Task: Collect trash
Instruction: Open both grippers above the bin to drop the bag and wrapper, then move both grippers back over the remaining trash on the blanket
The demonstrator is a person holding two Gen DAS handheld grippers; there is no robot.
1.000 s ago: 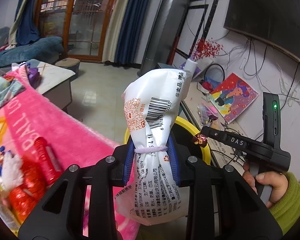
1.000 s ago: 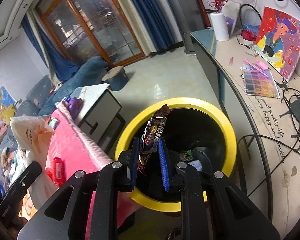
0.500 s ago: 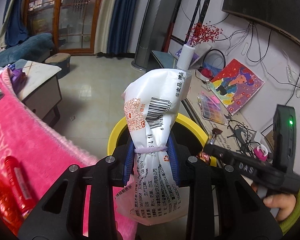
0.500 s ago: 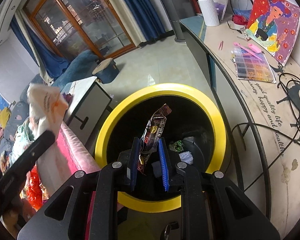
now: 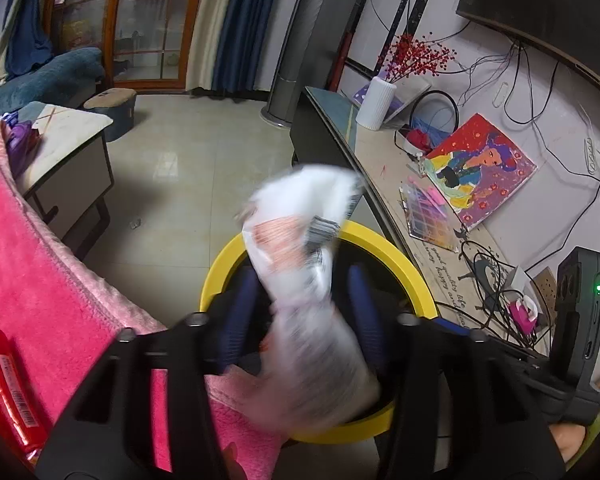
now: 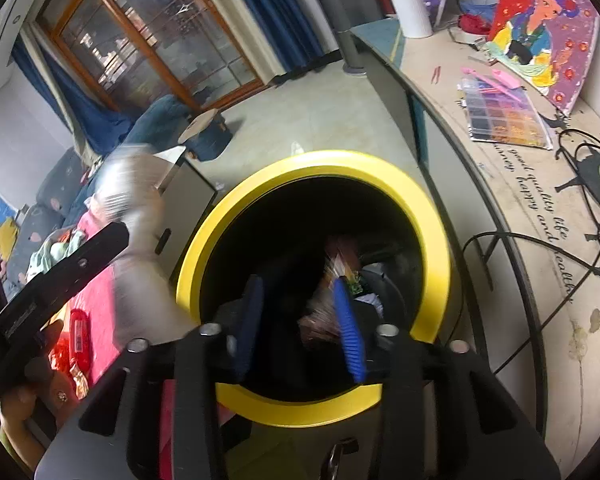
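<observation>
A yellow-rimmed black trash bin point(image 6: 432, 216) stands on the floor below both grippers; its rim also shows in the left wrist view point(image 5: 404, 256). My left gripper point(image 5: 300, 312) is open, and the white printed bag point(image 5: 304, 280) is blurred and loose between its blue pads, above the bin. My right gripper point(image 6: 300, 320) is open over the bin mouth. The dark snack wrapper point(image 6: 336, 272) is blurred, loose by the right pad inside the bin opening. The white bag also shows at the left of the right wrist view point(image 6: 136, 240).
A pink blanket point(image 5: 40, 280) with a red tube point(image 5: 8, 392) lies to the left. A long desk point(image 6: 520, 168) with a painting point(image 6: 540, 28), bead tray and cables runs along the right. A low table point(image 5: 68, 148) stands on the tiled floor.
Both grippers have opened. The white bag has slipped loose from the left pads and is dropping, blurred. The wrapper has left the right pads and is falling into the bin.
</observation>
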